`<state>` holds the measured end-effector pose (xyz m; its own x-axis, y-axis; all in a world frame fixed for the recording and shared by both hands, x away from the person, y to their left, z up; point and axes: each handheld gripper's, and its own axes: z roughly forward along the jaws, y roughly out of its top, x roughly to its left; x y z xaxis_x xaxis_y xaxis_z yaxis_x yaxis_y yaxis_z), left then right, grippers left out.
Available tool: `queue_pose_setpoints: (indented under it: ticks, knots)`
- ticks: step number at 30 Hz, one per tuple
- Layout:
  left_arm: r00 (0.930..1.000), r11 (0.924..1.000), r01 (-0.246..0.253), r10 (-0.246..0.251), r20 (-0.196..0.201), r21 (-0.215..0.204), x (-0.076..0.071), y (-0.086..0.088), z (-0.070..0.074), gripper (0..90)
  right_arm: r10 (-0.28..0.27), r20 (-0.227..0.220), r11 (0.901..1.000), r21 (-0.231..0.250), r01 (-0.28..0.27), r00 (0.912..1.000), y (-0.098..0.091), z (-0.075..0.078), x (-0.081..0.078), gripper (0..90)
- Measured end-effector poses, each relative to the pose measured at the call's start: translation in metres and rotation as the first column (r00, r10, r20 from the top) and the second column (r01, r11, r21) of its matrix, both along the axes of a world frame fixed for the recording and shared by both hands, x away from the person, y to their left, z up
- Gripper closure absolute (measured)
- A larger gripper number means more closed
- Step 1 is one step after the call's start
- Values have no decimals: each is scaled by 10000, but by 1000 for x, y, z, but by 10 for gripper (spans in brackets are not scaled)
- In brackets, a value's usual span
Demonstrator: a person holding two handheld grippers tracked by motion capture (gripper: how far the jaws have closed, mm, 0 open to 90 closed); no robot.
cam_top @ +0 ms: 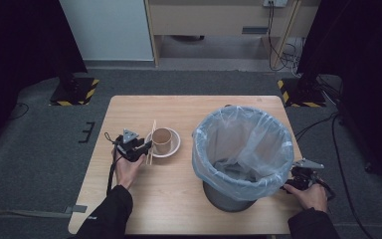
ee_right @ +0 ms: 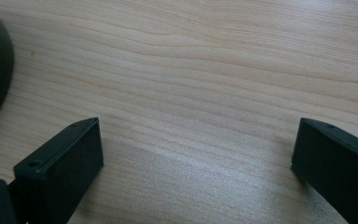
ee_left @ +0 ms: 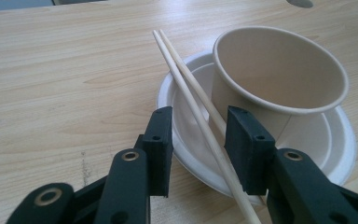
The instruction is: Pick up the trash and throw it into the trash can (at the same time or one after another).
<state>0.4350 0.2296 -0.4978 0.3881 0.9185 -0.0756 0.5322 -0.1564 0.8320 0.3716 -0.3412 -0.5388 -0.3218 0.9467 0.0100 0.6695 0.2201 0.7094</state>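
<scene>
- Two chopsticks (ee_left: 200, 116) lie side by side across the left edge of a white plate (ee_left: 340, 140), near the table's (cam_top: 179, 199) middle-left; they are thin, pale wood, and their near ends overhang the plate toward the person.
- Left gripper (ee_left: 198, 135) has its jaws part open on either side of the chopsticks; the pads stand off the wood, one stick close to the right pad, so nothing is gripped.
- Beside the sticks, a tan paper cup (ee_left: 279, 79) stands upright on the plate, empty, just behind the right jaw.
- Farther right, a bin (cam_top: 242, 149) lined with a clear bag stands on the table, well apart from the plate.
- Right gripper (ee_right: 196, 154) rests past the bin at the table's right edge, jaws wide apart over bare wood, holding nothing.
</scene>
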Motion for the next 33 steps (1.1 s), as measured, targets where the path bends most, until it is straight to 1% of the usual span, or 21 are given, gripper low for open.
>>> queue_pose_setpoints:
  ticks: [5, 8, 13, 14, 16, 18, 22, 24, 25, 27, 29, 33]
  knots:
    - [9999, 9998, -39, 42, -149, 204, 4, -2, -2, 628, 12, 2, 10000, -9, -12, 10000, 0, 0, 0, 22]
    - [9998, 9998, -64, 67, -180, 197, 5, -2, -2, 641, 15, 3, 10000, -10, -15, 10000, 0, 0, 0, 22]
    - [9993, 9998, -123, 128, -358, 135, 7, -1, -4, 699, 15, 3, 10000, -12, -15, 10000, 0, 0, 0, 22]
    - [9992, 9998, -123, 130, -388, 176, 8, -2, -5, 707, 13, 3, 10000, -11, -13, 10000, 0, 0, 0, 23]
    - [9991, 9997, -93, 102, -401, 234, 9, -3, -5, 742, 14, 3, 10000, -12, -14, 10000, 0, 0, 0, 23]
    - [9992, 9997, -115, 123, -372, 210, 9, -3, -5, 752, 13, 3, 10000, -11, -13, 10000, 0, 0, 0, 23]
    - [9989, 9996, -107, 118, -451, 244, 9, -3, -5, 823, 15, 3, 10000, -12, -15, 10000, 0, 0, 0, 23]
    - [9980, 9997, -129, 143, -619, 229, 9, -3, -6, 831, 12, 2, 10000, -11, -12, 10000, 0, 0, 0, 23]
    - [9973, 9997, -113, 127, -724, 196, 10, -2, -6, 854, 13, 1, 10000, -9, -13, 10000, 0, 0, 0, 23]
    - [9973, 9998, -104, 114, -723, 145, 9, -2, -6, 855, 11, 2, 10000, -10, -11, 10000, 0, 0, 0, 23]
    - [9980, 10000, 28, -24, -629, 64, 9, -3, -4, 856, 14, 3, 10000, -13, -14, 10000, 0, 0, 0, 23]
    - [9975, 9999, 87, -79, -700, 118, 8, -3, -4, 857, 13, 2, 10000, -12, -13, 10000, 0, 0, 0, 23]
